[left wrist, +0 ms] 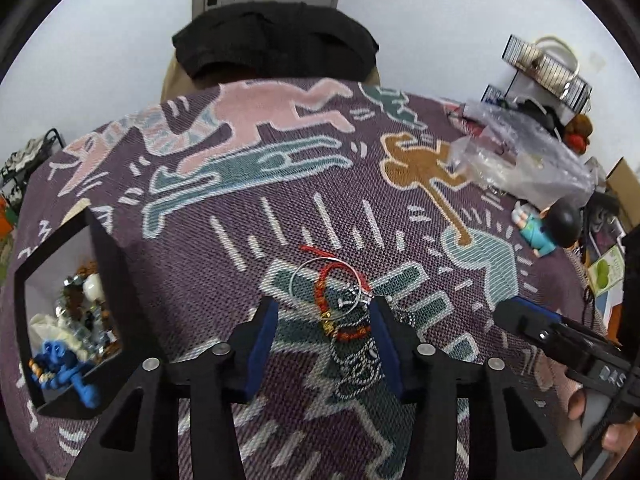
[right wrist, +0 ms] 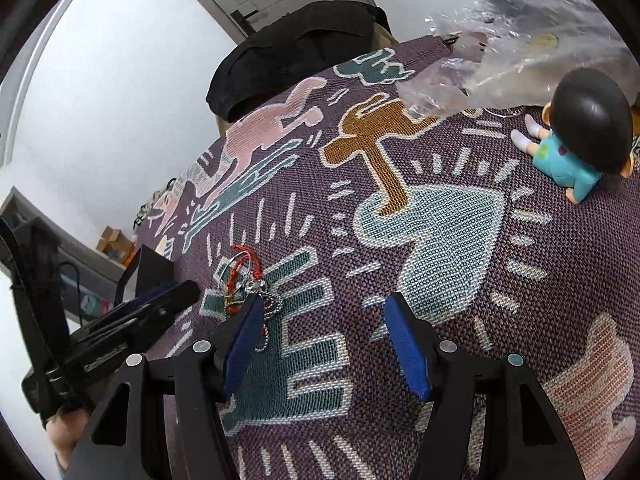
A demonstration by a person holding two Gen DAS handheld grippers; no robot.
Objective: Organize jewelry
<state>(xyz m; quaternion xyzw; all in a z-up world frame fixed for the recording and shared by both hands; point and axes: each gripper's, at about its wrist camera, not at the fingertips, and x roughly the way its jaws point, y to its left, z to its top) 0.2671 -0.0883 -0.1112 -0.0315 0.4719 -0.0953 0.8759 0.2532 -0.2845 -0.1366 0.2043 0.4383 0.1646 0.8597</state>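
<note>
A small heap of jewelry lies on the patterned cloth: a red beaded bracelet (left wrist: pixel 325 300) with red cord, a thin silver bangle (left wrist: pixel 298 276) and a silver ball chain (left wrist: pixel 358 368). My left gripper (left wrist: pixel 323 310) is open, its blue pads either side of the heap, just above it. A black jewelry box (left wrist: pixel 108 264) at the left holds several trinkets and a blue figure. In the right wrist view the heap (right wrist: pixel 244 284) lies left of my open, empty right gripper (right wrist: pixel 324 308), whose left pad is near the chain.
A crumpled clear plastic bag (left wrist: pixel 516 152) lies at the far right, also in the right wrist view (right wrist: pixel 500 44). A doll in teal with a black head (right wrist: pixel 580 140) lies beside it. A black-draped chair (left wrist: pixel 276 40) stands behind the table. A wire rack (left wrist: pixel 548 72) is at the far right.
</note>
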